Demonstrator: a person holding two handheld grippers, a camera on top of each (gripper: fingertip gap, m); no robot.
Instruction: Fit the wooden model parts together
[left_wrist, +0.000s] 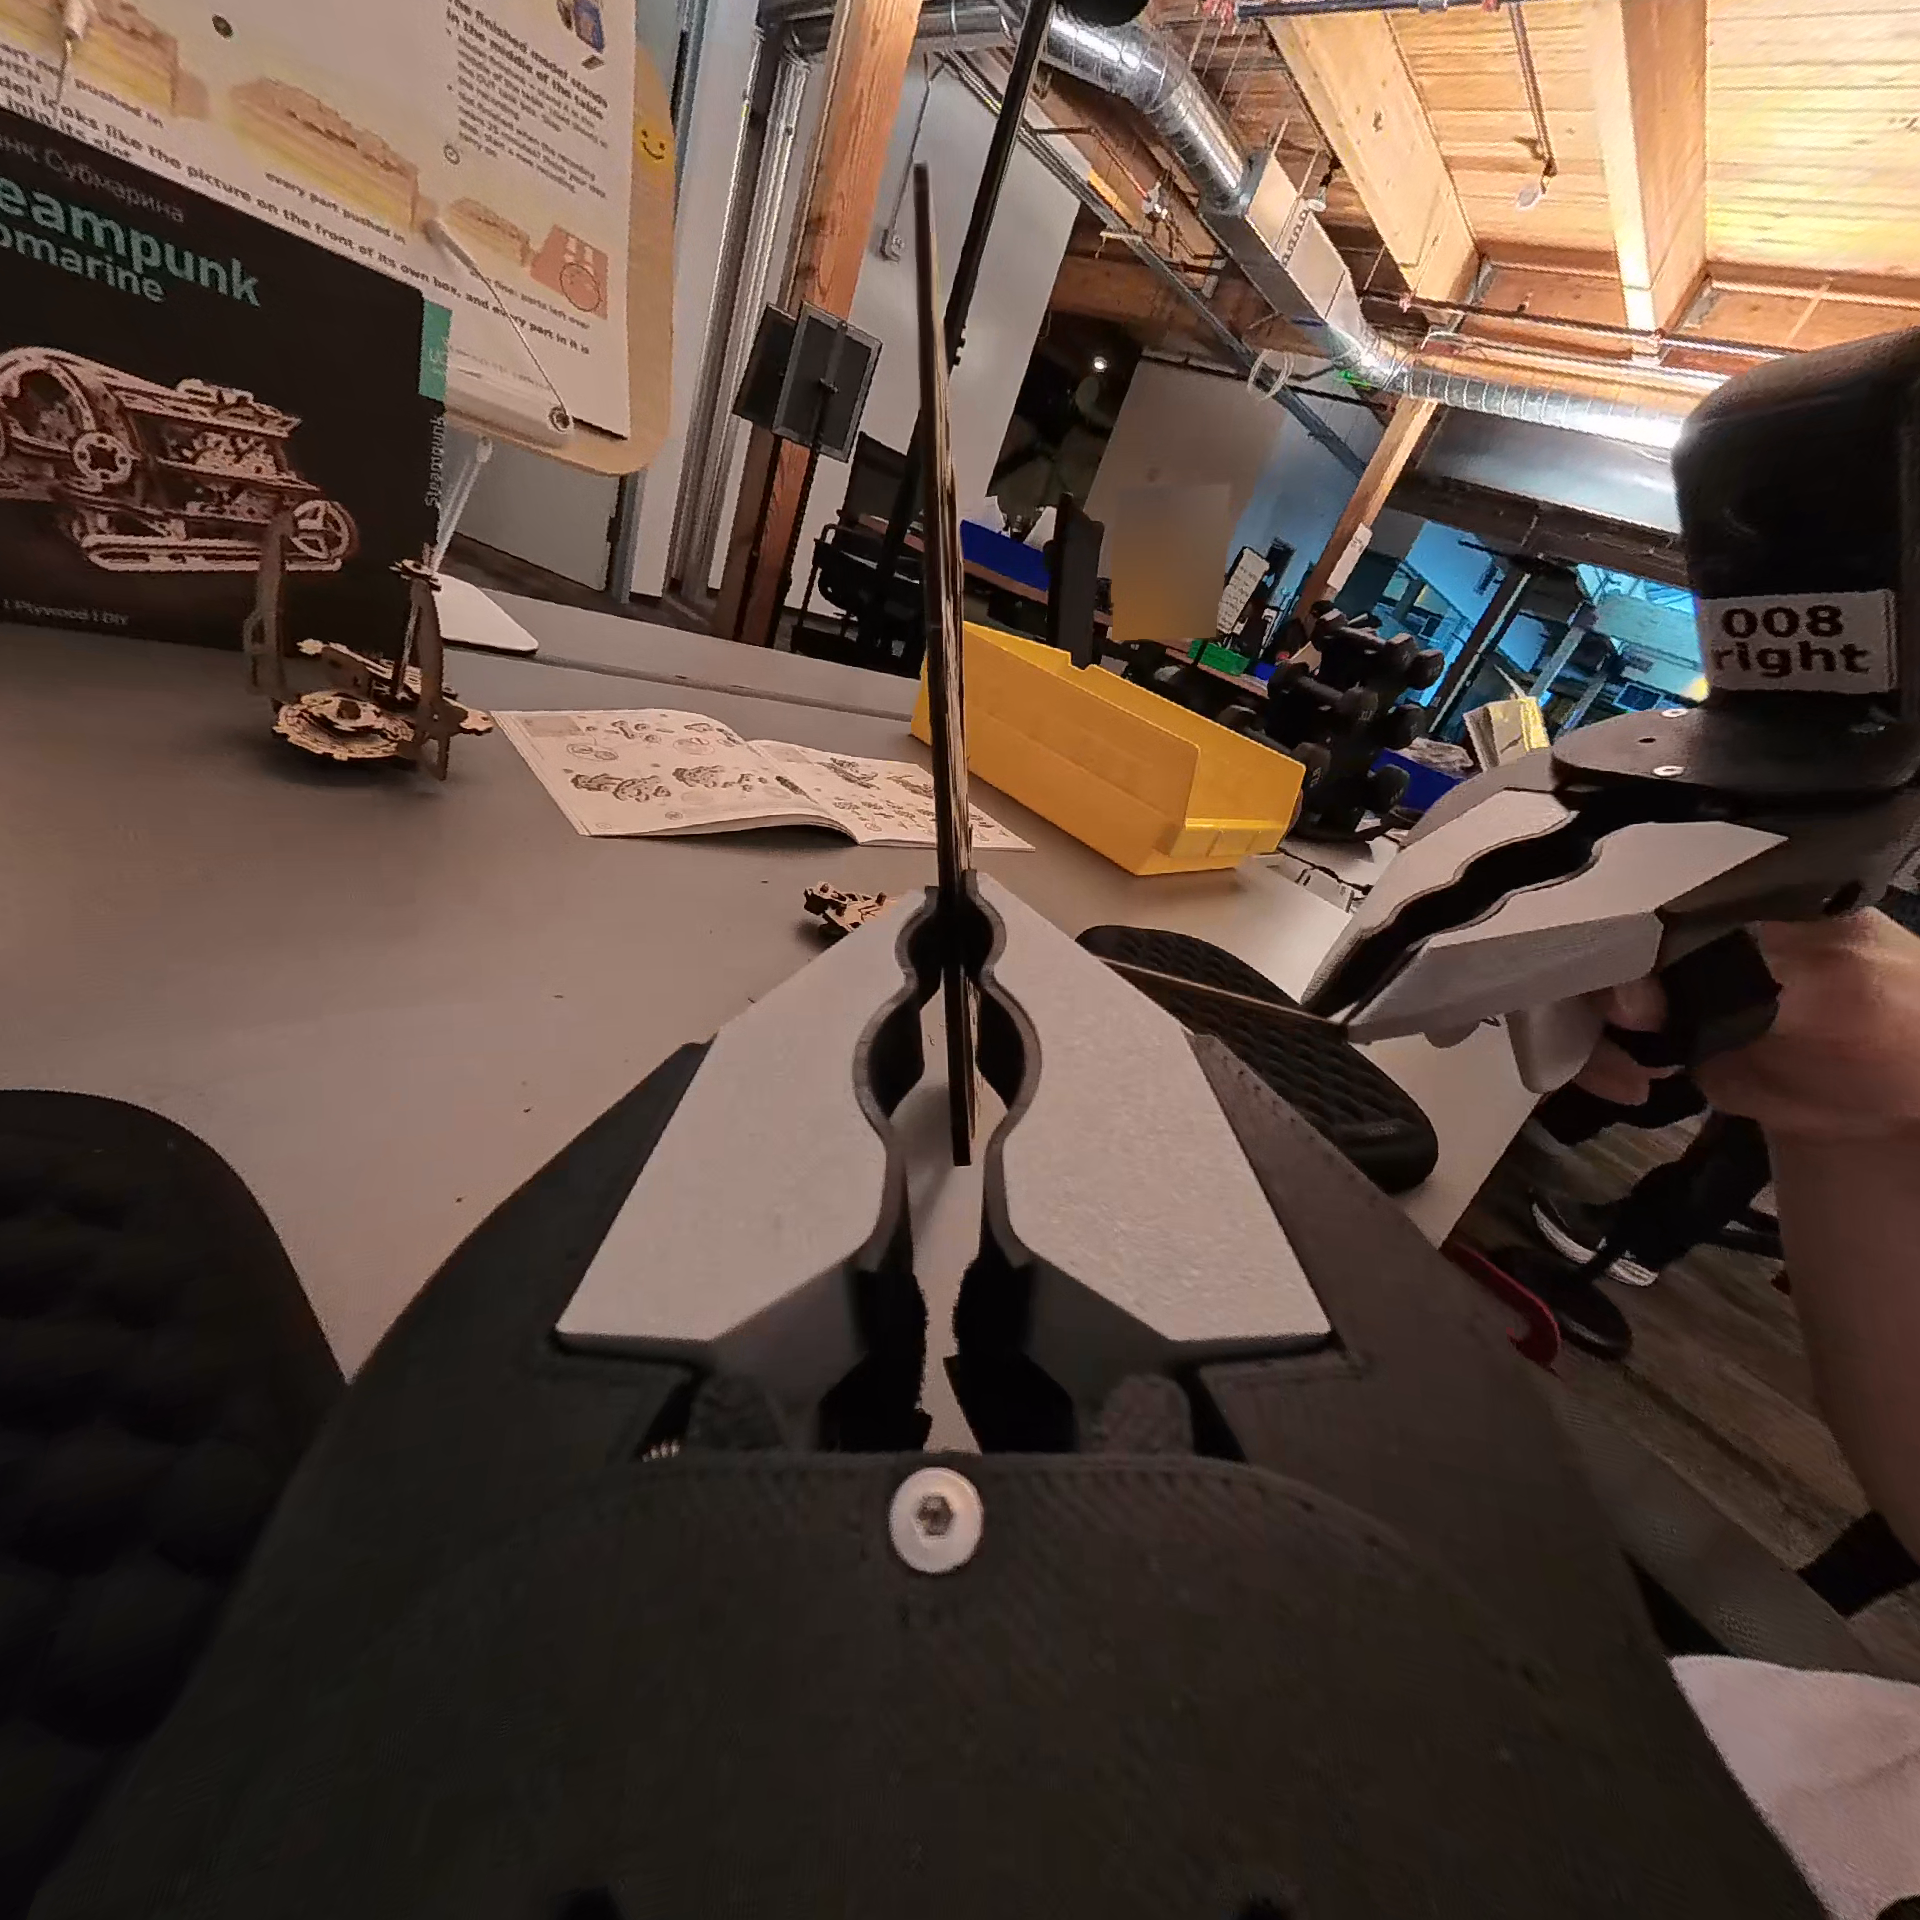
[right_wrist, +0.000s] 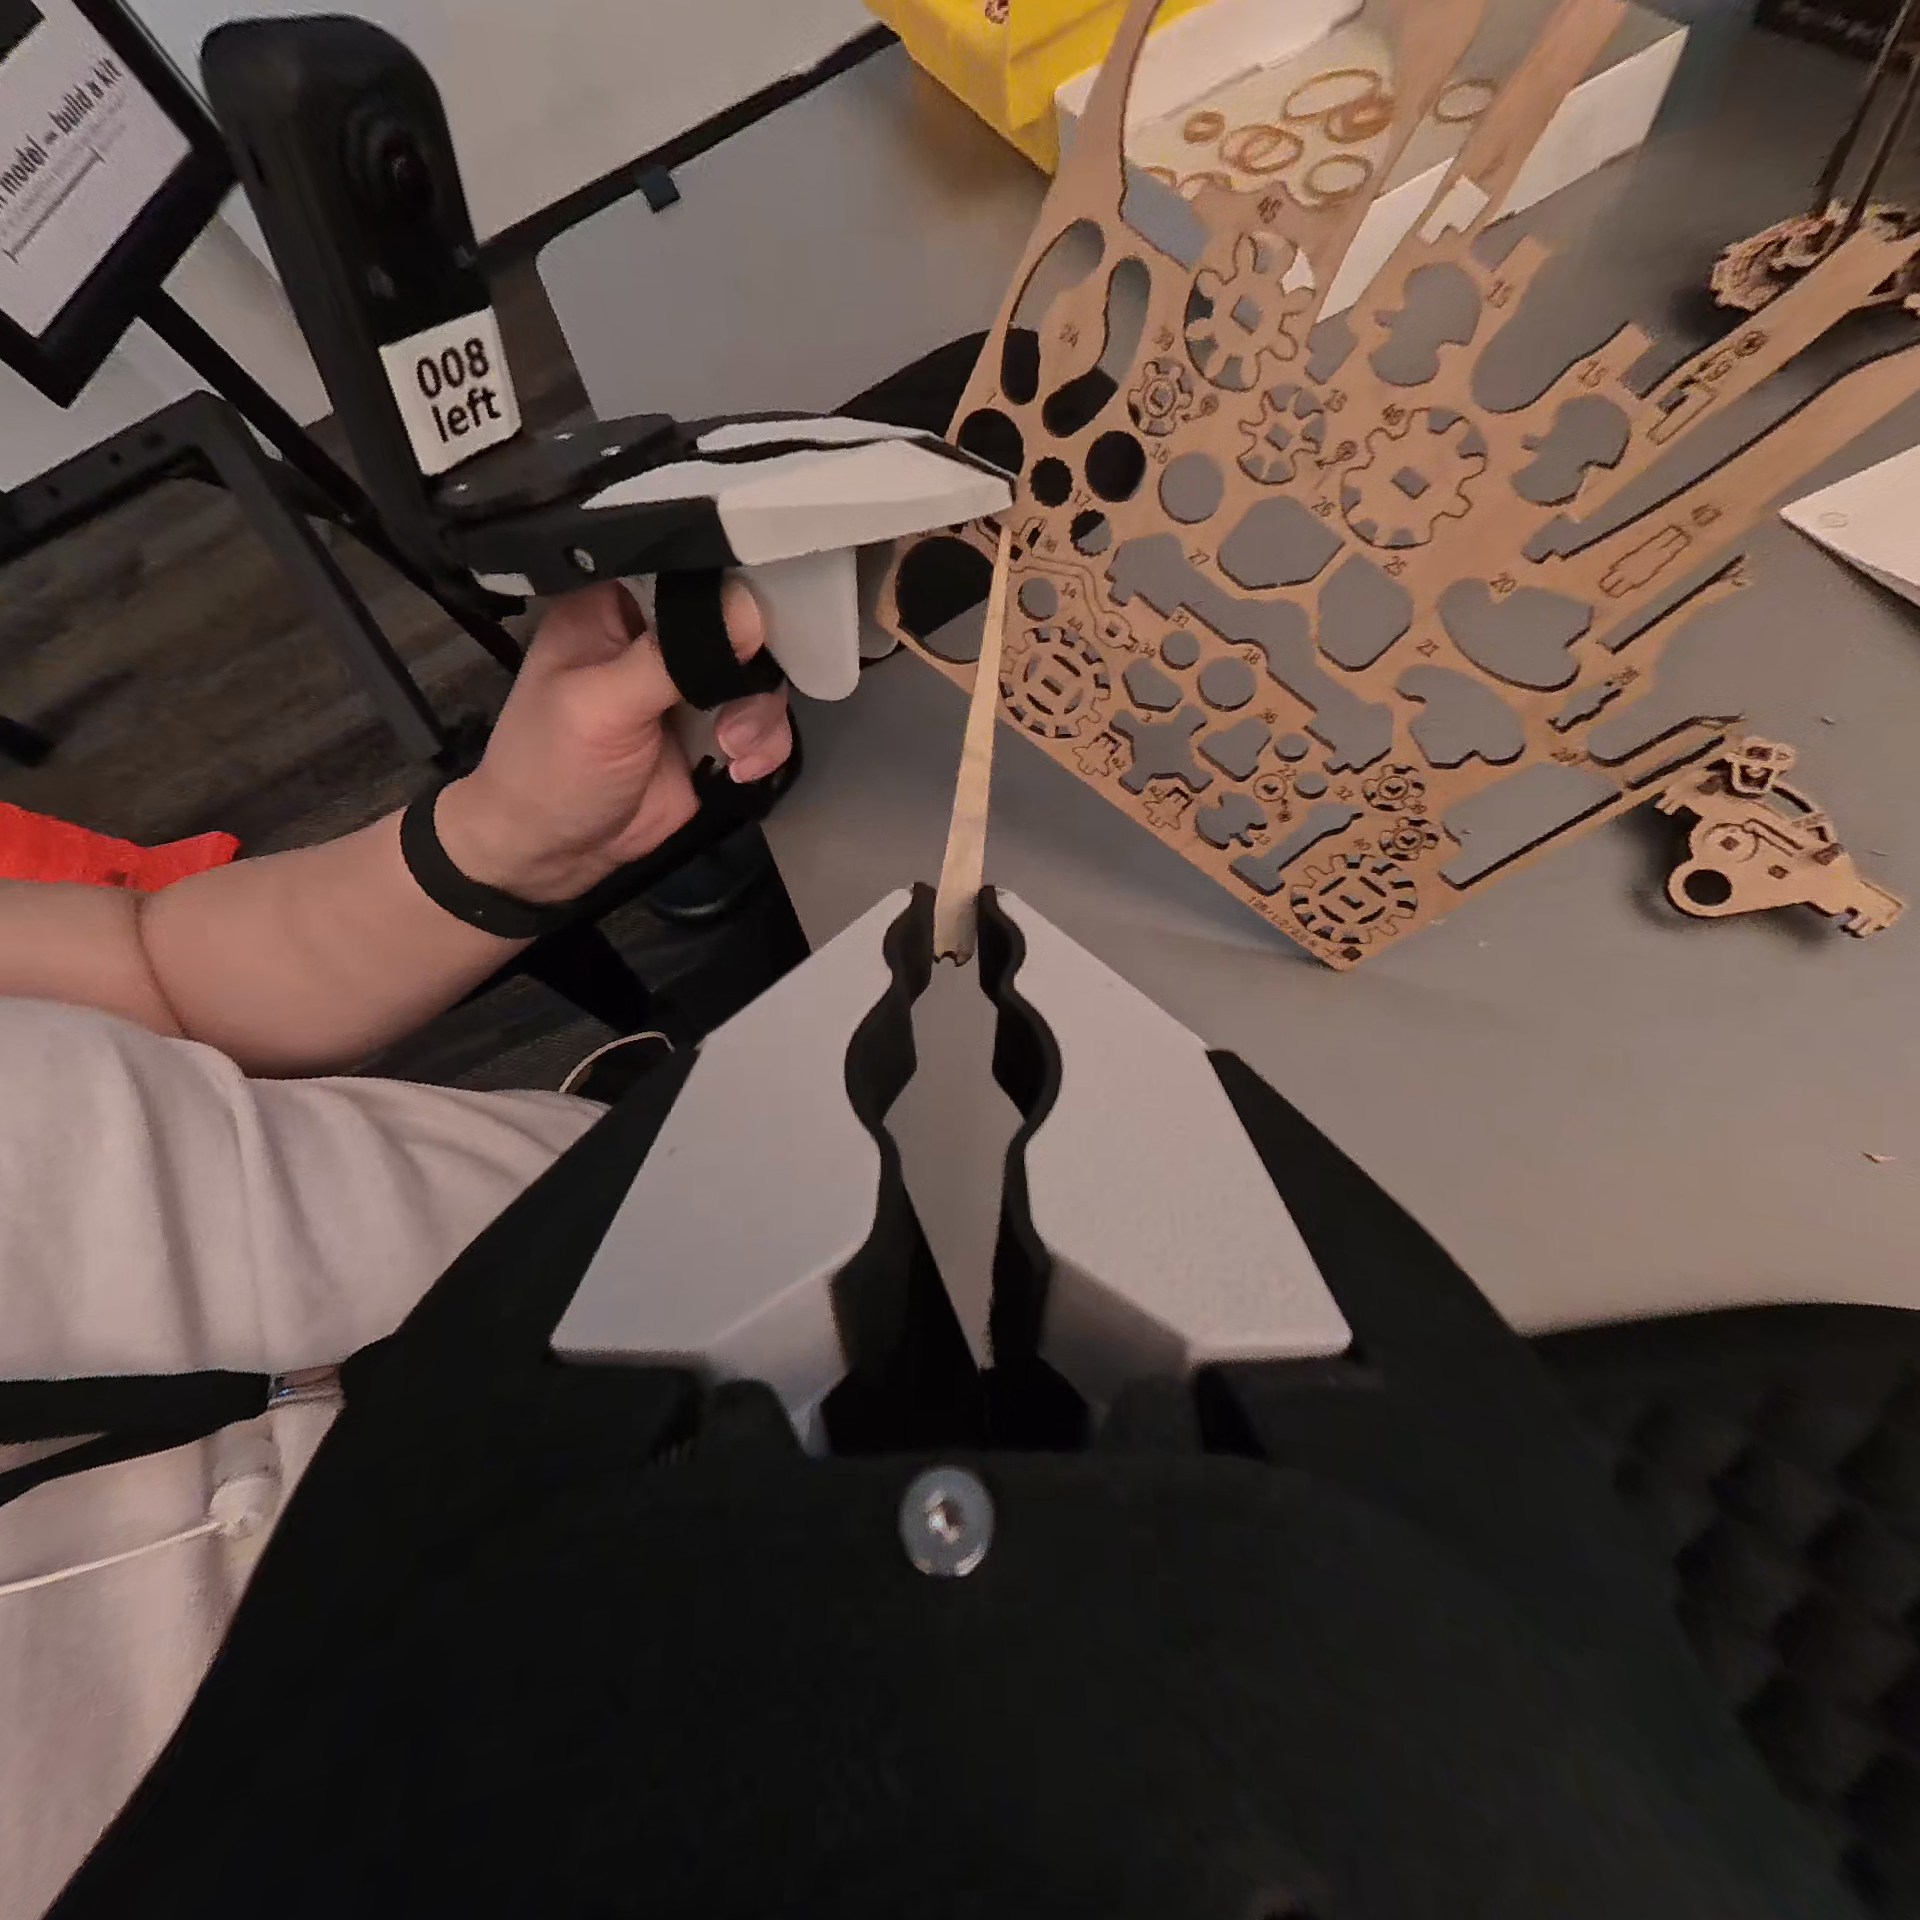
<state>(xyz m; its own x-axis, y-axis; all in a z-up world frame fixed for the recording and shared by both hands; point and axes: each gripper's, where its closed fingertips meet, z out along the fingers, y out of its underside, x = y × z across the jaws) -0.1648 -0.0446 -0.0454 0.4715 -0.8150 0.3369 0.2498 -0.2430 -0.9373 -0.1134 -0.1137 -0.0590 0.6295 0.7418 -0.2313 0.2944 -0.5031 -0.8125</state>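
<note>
Plywood sheet (right_wrist: 1340, 582) of cut-out model parts stands on edge above the grey table (left_wrist: 260, 935), pinched at its edge by the left hand-held gripper (right_wrist: 1003, 488). Further right, the right hand-held gripper (right_wrist: 951, 914) is closed on a thin wooden stick (right_wrist: 971, 769) reaching to the sheet. A loose wooden part (right_wrist: 1745, 862) lies on the table beyond.
</note>
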